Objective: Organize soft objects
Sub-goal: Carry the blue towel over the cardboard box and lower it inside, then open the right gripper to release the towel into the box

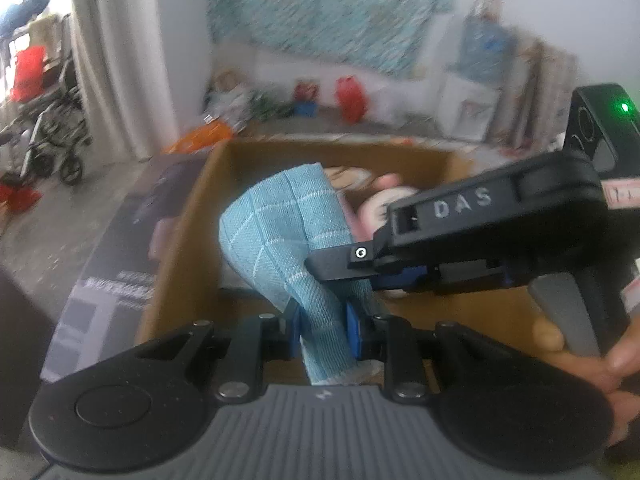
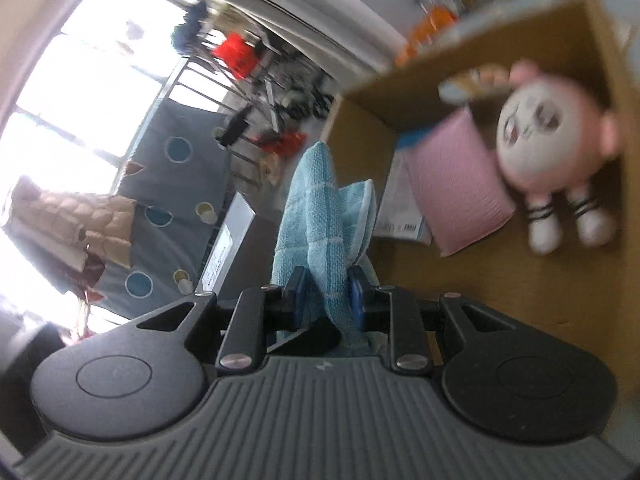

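Observation:
A light blue checked cloth [image 1: 276, 232] hangs over an open cardboard box [image 1: 188, 216]. My left gripper [image 1: 326, 330] is shut on the cloth's lower end. My right gripper [image 1: 344, 268] comes in from the right and pinches the same cloth higher up. In the right wrist view, the right gripper [image 2: 326, 298] is shut on the blue cloth [image 2: 316, 200], which stands up in folds above the pads. Inside the box [image 2: 520, 288] lie a pink plush doll [image 2: 548, 128] and a pink padded cushion [image 2: 460, 176]. The doll [image 1: 376, 204] is partly hidden behind the cloth in the left wrist view.
A dark printed board [image 1: 128, 232] lies against the box's left side. A wheelchair [image 1: 56, 136] stands at the far left, red bags [image 1: 352, 96] sit by the back wall. A person's hand [image 1: 592, 360] holds the right gripper. A blue blanket with circles [image 2: 168, 184] hangs by the window.

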Tool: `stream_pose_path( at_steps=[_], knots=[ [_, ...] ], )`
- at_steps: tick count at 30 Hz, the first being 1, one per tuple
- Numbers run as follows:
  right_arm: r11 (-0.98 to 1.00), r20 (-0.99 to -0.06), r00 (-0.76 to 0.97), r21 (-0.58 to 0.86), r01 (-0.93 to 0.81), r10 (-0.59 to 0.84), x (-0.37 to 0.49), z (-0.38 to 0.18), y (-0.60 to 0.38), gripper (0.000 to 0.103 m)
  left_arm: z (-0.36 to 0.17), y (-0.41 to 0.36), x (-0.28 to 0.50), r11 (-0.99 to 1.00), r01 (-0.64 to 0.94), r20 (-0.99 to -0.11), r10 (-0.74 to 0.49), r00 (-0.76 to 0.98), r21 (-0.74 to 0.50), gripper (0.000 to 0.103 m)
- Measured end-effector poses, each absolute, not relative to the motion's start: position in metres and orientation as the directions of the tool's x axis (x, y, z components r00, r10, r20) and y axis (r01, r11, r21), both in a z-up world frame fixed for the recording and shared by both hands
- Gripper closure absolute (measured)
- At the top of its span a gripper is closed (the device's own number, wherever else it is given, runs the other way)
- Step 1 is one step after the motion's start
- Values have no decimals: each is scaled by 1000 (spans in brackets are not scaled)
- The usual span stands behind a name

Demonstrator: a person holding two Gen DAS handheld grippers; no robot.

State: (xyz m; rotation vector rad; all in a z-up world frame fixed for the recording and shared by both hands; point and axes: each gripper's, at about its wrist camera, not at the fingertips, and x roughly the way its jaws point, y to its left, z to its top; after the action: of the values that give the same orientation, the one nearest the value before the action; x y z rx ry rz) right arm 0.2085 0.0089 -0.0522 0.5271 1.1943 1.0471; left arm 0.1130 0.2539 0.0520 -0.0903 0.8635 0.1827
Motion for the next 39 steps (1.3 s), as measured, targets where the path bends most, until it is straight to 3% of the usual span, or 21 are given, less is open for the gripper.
stream_pose_path(
  at_steps=[9, 17, 20, 25, 27, 34, 39],
  knots=[
    [524, -527, -6, 846, -98, 850, 224, -127, 62, 80, 21, 292, 144, 945, -290, -783, 292, 549, 149, 76],
    [588, -591, -40, 805, -79, 805, 217, -162, 86, 80, 23, 303, 139, 939, -300, -776, 315, 547, 170, 69],
    [605, -610, -67, 792, -80, 789, 215, -169, 96, 75, 27, 304, 132, 940, -300, -771, 310, 557, 162, 67],
    [606, -610, -51, 792, -75, 791, 217, -162, 89, 51, 33, 299, 123, 944, -295, -758, 301, 578, 150, 60],
    [602, -606, -32, 794, -86, 795, 214, -155, 85, 47, 35, 296, 120, 946, -291, -755, 296, 585, 145, 59],
    [532, -536, 5, 836, -138, 844, 209, -121, 52, 43, 52, 284, 103, 953, -274, -735, 275, 620, 126, 47],
    [395, -398, 25, 901, -180, 917, 206, -87, 13, 38, 74, 262, 77, 968, -235, -684, 230, 692, 88, 36]
  ],
)
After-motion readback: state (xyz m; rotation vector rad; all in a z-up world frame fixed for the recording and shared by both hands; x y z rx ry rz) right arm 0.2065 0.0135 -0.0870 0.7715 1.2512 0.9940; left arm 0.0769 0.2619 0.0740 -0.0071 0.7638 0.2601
